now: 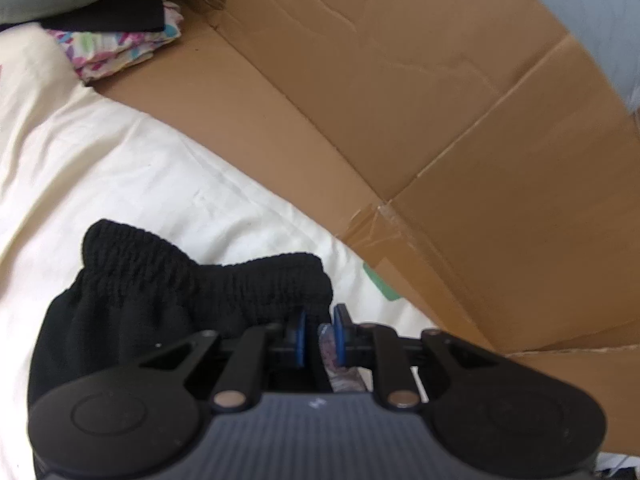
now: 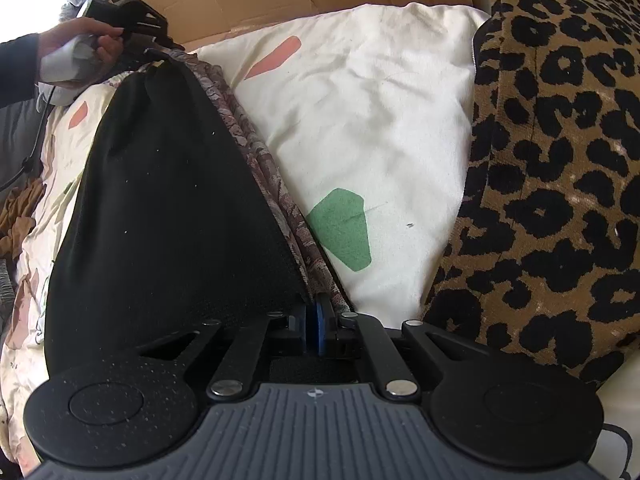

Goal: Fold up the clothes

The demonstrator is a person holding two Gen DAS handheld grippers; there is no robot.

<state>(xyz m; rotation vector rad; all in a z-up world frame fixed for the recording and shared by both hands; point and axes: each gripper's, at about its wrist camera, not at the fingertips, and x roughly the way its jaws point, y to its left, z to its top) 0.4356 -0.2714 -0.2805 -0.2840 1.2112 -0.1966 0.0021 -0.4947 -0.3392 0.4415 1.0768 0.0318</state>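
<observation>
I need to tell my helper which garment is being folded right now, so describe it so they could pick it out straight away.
Start at the cream bedspread with green and coral patches, beside the leopard-print cushion. Stretched across it is the black garment, with a gathered elastic waistband and a patterned mauve layer along its edge. Unlike the folded clothes by the cardboard, the left gripper and right gripper pinch its ends.

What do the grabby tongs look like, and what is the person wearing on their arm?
Both the left tongs and the right tongs are black, with blue pads at the tips, silver rivets on slim link bars, round discs at each side and a ribbed grey body behind. The hand comes out of a dark sleeve.
</observation>
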